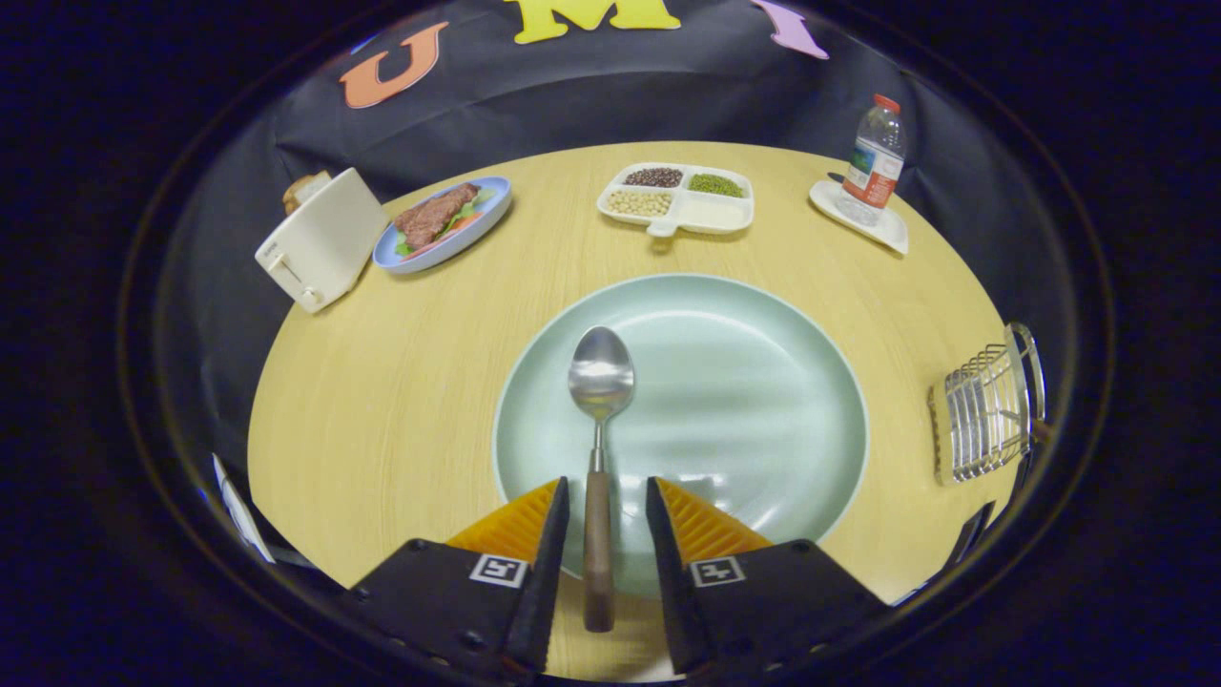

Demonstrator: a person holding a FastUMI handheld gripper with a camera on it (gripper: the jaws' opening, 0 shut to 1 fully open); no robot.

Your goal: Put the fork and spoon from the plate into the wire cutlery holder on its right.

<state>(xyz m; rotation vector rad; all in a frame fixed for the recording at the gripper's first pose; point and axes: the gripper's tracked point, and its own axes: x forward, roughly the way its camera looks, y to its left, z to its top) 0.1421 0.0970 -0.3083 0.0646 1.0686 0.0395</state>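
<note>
A round, light wooden table (401,401) stands against a black cloth wall. At its far left sits a cream toaster (320,240) with bread in its slot. Just right of it is a blue oval plate (482,229) holding a slice of meat (434,214) over vegetables. At the far middle is a white divided tray (711,218) with dark beans, green beans and pale beans in separate compartments. At the far right, a clear bottle (876,155) with a red cap stands upright on a small white dish (882,229)
</note>
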